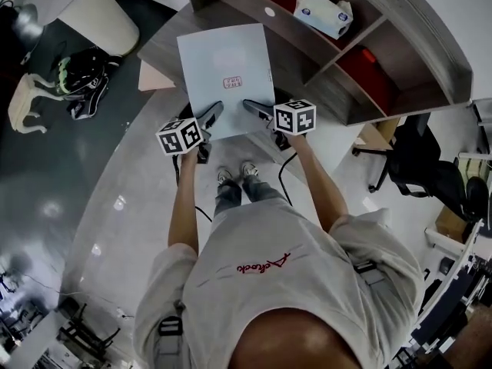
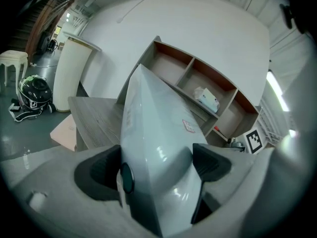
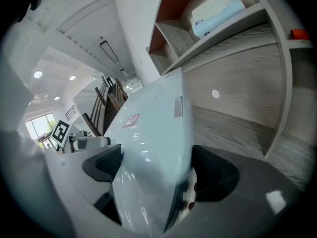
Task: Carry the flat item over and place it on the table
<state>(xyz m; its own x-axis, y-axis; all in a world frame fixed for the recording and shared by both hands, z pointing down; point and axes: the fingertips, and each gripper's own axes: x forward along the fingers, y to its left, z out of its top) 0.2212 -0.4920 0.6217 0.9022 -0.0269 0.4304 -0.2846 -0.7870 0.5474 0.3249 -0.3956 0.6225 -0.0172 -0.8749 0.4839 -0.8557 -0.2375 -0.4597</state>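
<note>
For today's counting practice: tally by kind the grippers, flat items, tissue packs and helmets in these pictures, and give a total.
grippers: 2, the left gripper and the right gripper
flat item: 1
tissue pack: 1
helmet: 1
total: 5

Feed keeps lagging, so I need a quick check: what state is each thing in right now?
flat item: held by its near edge over the table; can't tell if it touches.
left gripper: shut on the flat item.
right gripper: shut on the flat item.
tissue pack: lying in a shelf compartment.
helmet: on the floor.
</note>
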